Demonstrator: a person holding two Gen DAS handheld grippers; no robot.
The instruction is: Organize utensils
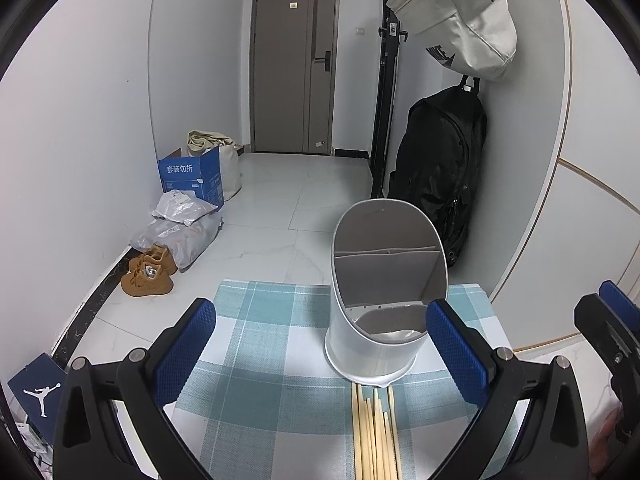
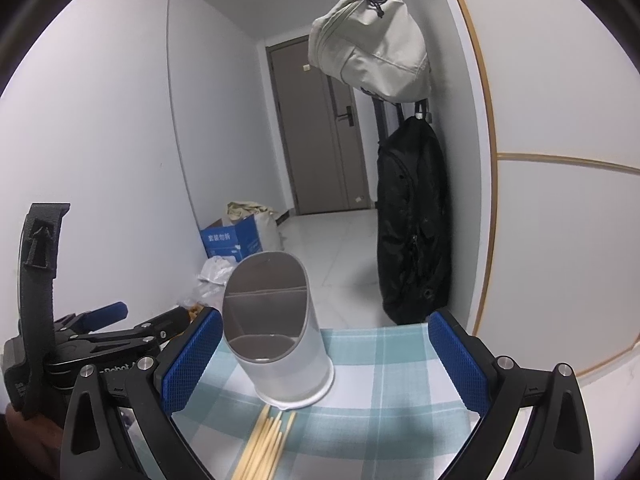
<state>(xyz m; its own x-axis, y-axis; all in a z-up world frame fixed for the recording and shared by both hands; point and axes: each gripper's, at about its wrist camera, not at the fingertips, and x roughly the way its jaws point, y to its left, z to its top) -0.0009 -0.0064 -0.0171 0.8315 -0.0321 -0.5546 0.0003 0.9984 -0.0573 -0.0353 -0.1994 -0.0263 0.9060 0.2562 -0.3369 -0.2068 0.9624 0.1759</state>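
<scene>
Prob. home entryway: front door (image 1: 294,60), shoes (image 1: 149,271), hung backpack (image 1: 440,176).

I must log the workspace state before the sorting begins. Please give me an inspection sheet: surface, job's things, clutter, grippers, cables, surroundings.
Surface: small table under a teal-and-white checked cloth.
Job's things: grey oval utensil holder with inner dividers, upright, nothing seen inside; bundle of pale wooden chopsticks lying flat on the cloth, tips at the holder's base.
Clutter: nothing seen on the cloth.
Grippers: left gripper open, holding nothing; right gripper open, holding nothing.
Cables: nothing seen on the table.
Surroundings: black backpack and beige bag hanging at the wall; blue cardboard box, tan shoes on the floor.
</scene>
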